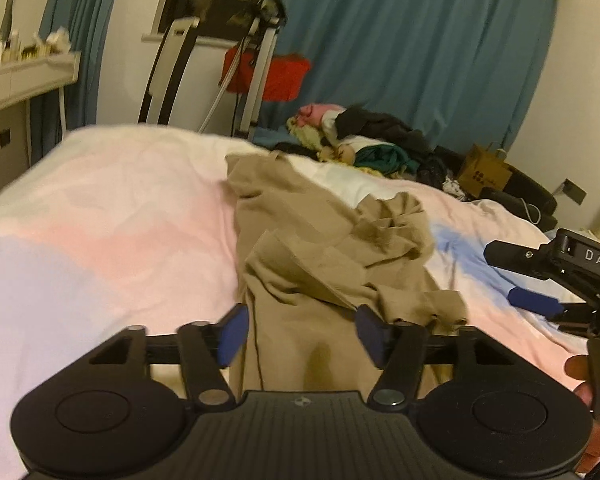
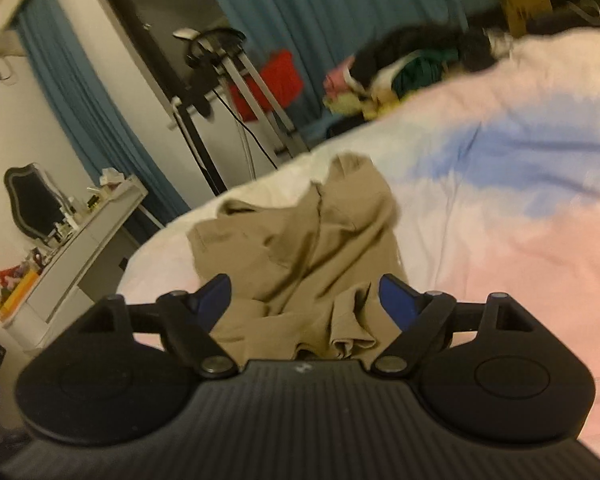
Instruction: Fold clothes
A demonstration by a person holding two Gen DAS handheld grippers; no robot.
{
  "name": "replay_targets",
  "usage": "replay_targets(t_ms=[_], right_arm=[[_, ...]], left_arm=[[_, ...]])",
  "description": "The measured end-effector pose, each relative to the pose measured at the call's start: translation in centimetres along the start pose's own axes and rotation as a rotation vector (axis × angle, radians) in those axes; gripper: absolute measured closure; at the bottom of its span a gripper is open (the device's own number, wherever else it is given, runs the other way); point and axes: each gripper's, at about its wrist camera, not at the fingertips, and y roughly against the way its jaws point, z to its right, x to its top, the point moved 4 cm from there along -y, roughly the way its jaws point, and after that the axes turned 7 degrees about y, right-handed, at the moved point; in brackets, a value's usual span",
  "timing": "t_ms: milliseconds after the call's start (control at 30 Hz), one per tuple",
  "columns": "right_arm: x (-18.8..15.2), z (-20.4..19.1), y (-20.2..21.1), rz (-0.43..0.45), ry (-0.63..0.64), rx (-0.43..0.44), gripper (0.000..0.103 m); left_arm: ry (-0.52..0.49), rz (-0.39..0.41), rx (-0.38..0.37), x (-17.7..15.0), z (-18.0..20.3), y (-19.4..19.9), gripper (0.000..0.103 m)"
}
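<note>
A tan garment (image 1: 320, 248) lay crumpled and unfolded on the bed (image 1: 112, 208), its cloth bunched in loose creases. A heap of mixed clothes (image 1: 364, 140) sat well apart at the bed's far edge.

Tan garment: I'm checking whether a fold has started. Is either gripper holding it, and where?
Nothing is held. The left gripper and right gripper are both open above the crumpled tan garment.

The tan garment (image 1: 320, 248) is soft matt cloth, creased, lying on the bed's (image 1: 120, 208) smooth pastel cotton cover. The left tongs (image 1: 300, 334) are matt black plastic with blue rubbery pads (image 1: 234, 334) and shiny metal rivets.
</note>
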Motion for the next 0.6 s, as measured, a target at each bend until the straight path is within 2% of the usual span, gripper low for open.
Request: replay_targets(t_ms=[67,233,333,467,533,600], right_arm=[[-0.1,-0.4,1.9,0.019,0.02,-0.01,0.02],[-1.2,-0.9,5.7,0.017,0.016,-0.012,0.02],[-2.9,0.1,6.6,-0.046,-0.106,0.034,0.02],[-6.0,2.1,6.5,-0.172,-0.323,0.107,0.019],[-7.4,3.1,6.2,-0.228,-0.444,0.147,0.019],[-8.2,3.2,6.1,-0.257,-0.511,0.185,0.019]], left_arm=[[-0.016,0.021,-0.001,-0.1,0.6,1.7,0.019],[0.04,-0.006,-0.01,-1.7,0.8,4.5,0.013],[0.103,-0.075,-0.018,-3.5,0.2,5.1,0.013],[0.24,-0.189,-0.062,-5.5,-1.0,5.0,0.013],[0.311,-0.228,-0.069,-6.1,-1.6,4.7,0.013],[0.347,-0.257,-0.087,-6.5,-1.8,4.3,0.013]])
